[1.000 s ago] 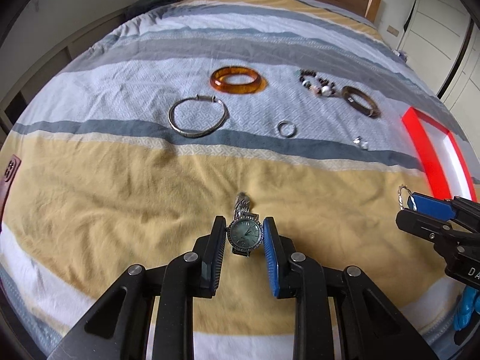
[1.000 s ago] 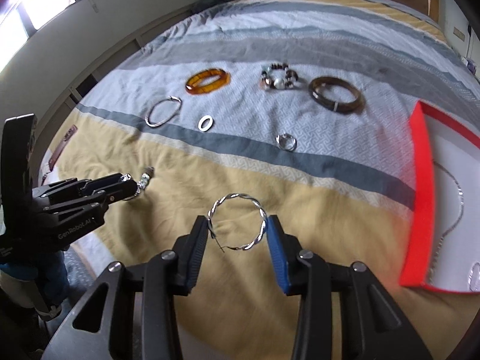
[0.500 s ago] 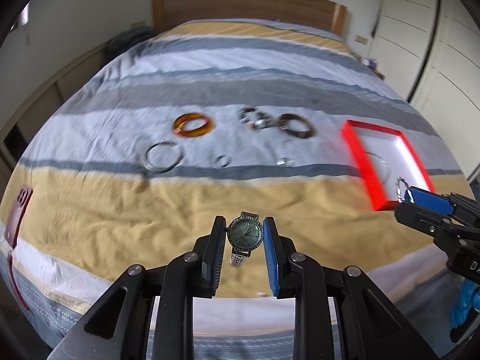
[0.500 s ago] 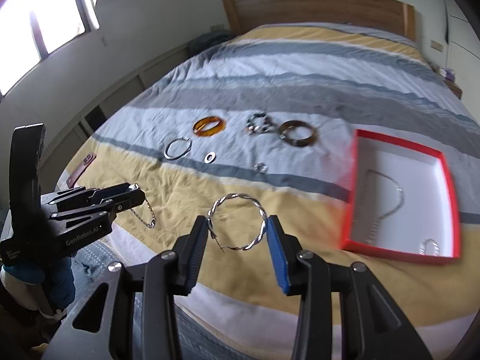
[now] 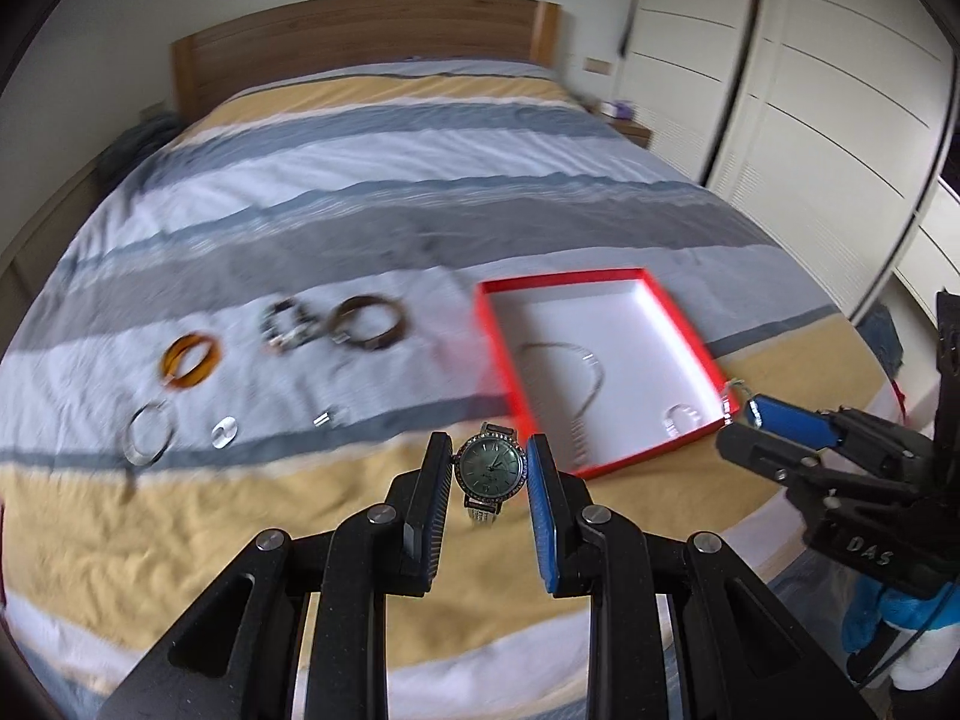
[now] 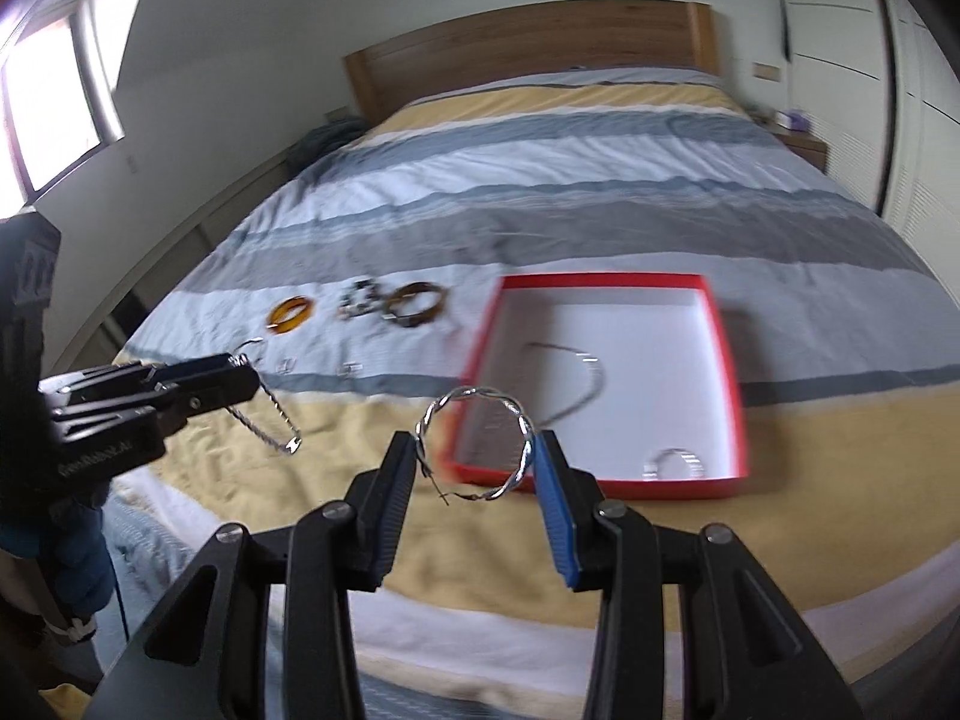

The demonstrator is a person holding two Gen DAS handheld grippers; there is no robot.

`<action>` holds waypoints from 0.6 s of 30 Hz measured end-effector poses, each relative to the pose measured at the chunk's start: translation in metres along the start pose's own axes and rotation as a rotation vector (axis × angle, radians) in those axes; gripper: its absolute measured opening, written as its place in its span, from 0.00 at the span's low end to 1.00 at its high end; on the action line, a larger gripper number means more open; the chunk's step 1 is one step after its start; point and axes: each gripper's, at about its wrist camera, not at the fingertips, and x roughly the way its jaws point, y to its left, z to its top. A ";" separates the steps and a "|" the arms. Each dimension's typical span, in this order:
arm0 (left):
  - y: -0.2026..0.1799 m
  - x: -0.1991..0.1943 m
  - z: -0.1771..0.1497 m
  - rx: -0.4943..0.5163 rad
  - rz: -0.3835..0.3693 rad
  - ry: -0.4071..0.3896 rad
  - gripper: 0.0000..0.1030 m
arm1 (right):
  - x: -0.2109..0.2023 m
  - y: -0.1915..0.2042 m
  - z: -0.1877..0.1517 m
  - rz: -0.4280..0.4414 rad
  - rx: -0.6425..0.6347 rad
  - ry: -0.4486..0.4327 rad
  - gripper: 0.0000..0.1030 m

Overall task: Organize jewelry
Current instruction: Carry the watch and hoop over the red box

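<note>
My left gripper (image 5: 489,450) is shut on a silver watch (image 5: 491,469) with a green dial, held by its case above the yellow stripe of the bed; its strap (image 6: 273,429) hangs below. My right gripper (image 6: 474,456) is shut on a twisted silver bangle (image 6: 524,420), held in the air over the near left corner of the red box (image 6: 600,281). The box (image 5: 564,281) has a white floor with a thin necklace (image 5: 591,369) and a small ring (image 5: 681,420) in it. The right gripper (image 5: 741,423) shows at the box's near right corner.
On the white stripe left of the box lie an amber bangle (image 5: 189,357), a beaded bracelet (image 5: 288,327), a brown bangle (image 5: 369,321), a silver bangle (image 5: 147,435) and two small rings (image 5: 223,432). White wardrobe doors (image 5: 810,90) stand at the right, a wooden headboard (image 5: 360,42) behind.
Both grippers have risen and swung right with the watch and the twisted bangle still held. The red box has come into full view ahead; the loose jewellery has slid left and farther off.
</note>
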 end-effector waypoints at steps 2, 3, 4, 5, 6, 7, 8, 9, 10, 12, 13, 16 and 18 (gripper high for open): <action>-0.015 0.018 0.014 0.023 -0.018 0.009 0.24 | 0.005 -0.018 0.004 -0.016 0.013 0.007 0.37; -0.020 0.025 0.018 0.030 -0.024 0.014 0.24 | 0.010 -0.026 0.007 -0.023 0.017 0.012 0.37; -0.025 0.034 0.023 0.037 -0.031 0.021 0.24 | 0.016 -0.035 0.010 -0.030 0.020 0.019 0.37; -0.030 0.045 0.028 0.045 -0.037 0.030 0.24 | 0.022 -0.041 0.012 -0.035 0.020 0.027 0.37; -0.035 0.057 0.033 0.054 -0.041 0.041 0.24 | 0.032 -0.049 0.016 -0.039 0.020 0.041 0.37; -0.039 0.067 0.035 0.059 -0.044 0.051 0.24 | 0.040 -0.054 0.018 -0.041 0.018 0.051 0.37; -0.042 0.080 0.037 0.064 -0.048 0.065 0.24 | 0.049 -0.059 0.019 -0.045 0.015 0.064 0.37; -0.045 0.092 0.039 0.067 -0.050 0.082 0.24 | 0.060 -0.066 0.020 -0.047 0.012 0.081 0.37; -0.046 0.104 0.039 0.068 -0.051 0.098 0.24 | 0.070 -0.070 0.020 -0.048 0.011 0.098 0.37; -0.047 0.131 0.039 0.069 -0.053 0.136 0.24 | 0.091 -0.080 0.018 -0.049 0.007 0.140 0.37; -0.046 0.141 0.038 0.068 -0.054 0.150 0.24 | 0.099 -0.082 0.017 -0.049 0.004 0.156 0.37; -0.046 0.169 0.036 0.069 -0.059 0.189 0.24 | 0.125 -0.092 0.013 -0.052 -0.013 0.208 0.37; -0.047 0.184 0.033 0.071 -0.061 0.211 0.24 | 0.135 -0.096 0.013 -0.051 -0.024 0.232 0.37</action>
